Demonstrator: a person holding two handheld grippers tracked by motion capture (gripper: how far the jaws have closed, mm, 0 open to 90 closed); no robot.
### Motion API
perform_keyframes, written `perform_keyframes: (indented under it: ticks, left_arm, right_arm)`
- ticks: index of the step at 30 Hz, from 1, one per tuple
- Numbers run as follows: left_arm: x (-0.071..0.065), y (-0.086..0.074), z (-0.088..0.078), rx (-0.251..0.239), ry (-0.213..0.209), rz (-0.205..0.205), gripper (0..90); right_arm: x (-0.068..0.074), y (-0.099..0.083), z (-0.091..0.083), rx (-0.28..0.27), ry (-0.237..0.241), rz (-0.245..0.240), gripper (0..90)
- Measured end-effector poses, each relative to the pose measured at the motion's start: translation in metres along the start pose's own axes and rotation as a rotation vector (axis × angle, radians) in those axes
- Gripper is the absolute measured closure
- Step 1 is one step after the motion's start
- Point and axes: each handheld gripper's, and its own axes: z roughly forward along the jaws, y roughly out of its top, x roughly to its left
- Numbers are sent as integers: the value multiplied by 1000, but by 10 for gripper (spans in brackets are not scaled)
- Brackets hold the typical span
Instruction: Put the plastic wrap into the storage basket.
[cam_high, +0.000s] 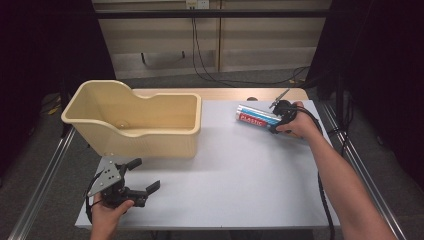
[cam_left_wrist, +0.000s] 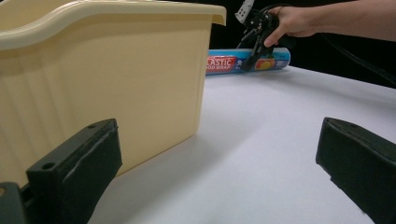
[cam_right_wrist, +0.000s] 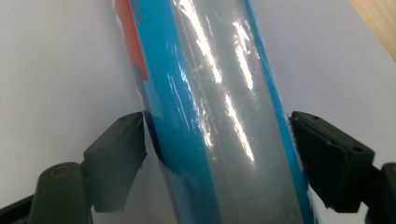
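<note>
My left tongs (cam_left_wrist: 219, 172) gape wide over the white surface (cam_left_wrist: 261, 154) beside the cream bin (cam_left_wrist: 107, 79), while far off my right tongs (cam_left_wrist: 254, 46) seemingly straddle the plastic-wrap roll (cam_left_wrist: 224, 63).

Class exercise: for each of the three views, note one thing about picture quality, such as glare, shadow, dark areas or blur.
High view: the surroundings fall into deep black while the table is evenly lit. Left gripper view: the near fingers look soft, and the bin casts a faint shadow on the table. Right gripper view: bright streaks of glare run along the plastic wrap roll.
</note>
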Motion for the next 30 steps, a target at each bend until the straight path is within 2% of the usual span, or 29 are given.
perform_keyframes:
  ticks: [4, 6, 7, 8, 9, 11, 14, 15, 16, 17, 18, 19, 21, 22, 28, 30]
  left_arm:
    - [0, 0, 0, 3, 3, 2, 1]
    - [0, 0, 0, 2, 2, 3, 1]
    - [0, 0, 0, 2, 4, 4, 1]
    - [0, 0, 0, 2, 4, 4, 1]
    - [0, 0, 0, 3, 5, 5, 1]
    - [0, 0, 0, -2, 5, 0, 1]
    - [1, 1, -2, -3, 12, 6, 1]
    - [0, 1, -3, -5, 16, 4, 1]
    - [0, 1, -3, -5, 16, 4, 1]
    - [0, 1, -3, -12, 17, -2, 2]
    - [0, 1, -3, -12, 17, -2, 2]
    - [1, 1, -4, -15, 17, 4, 1]
    - [1, 2, -5, -16, 20, 6, 1]
    - [1, 2, -5, -11, 21, 6, 1]
    - [-1, 4, -4, -20, 19, 8, 1]
    - [-1, 4, -3, -18, 18, 9, 2]
  right_arm:
    - [3, 0, 7, 49, -37, -69, 186]
    - [3, 0, 9, 51, -35, -68, 183]
    - [0, 0, 9, 48, -25, -60, 232]
    - [0, 0, 9, 48, -25, -60, 232]
    - [-1, 0, 7, 56, -32, -93, 273]
    - [-1, 1, 7, 64, -31, -103, 276]
    - [7, 8, 6, 129, -69, -152, 293]
    - [6, 9, 5, 137, -48, -143, 296]
    - [6, 9, 5, 137, -48, -143, 296]
    - [5, 9, 2, 148, -7, -113, 304]
    - [5, 9, 2, 148, -7, -113, 304]
    - [6, 9, -2, 132, -29, -127, 305]
    - [5, 9, -5, 132, -23, -121, 307]
    - [3, 10, -11, 123, -13, -104, 310]
    - [0, 13, -30, 117, -27, -105, 316]
    - [-1, 15, -39, 86, -22, -95, 316]
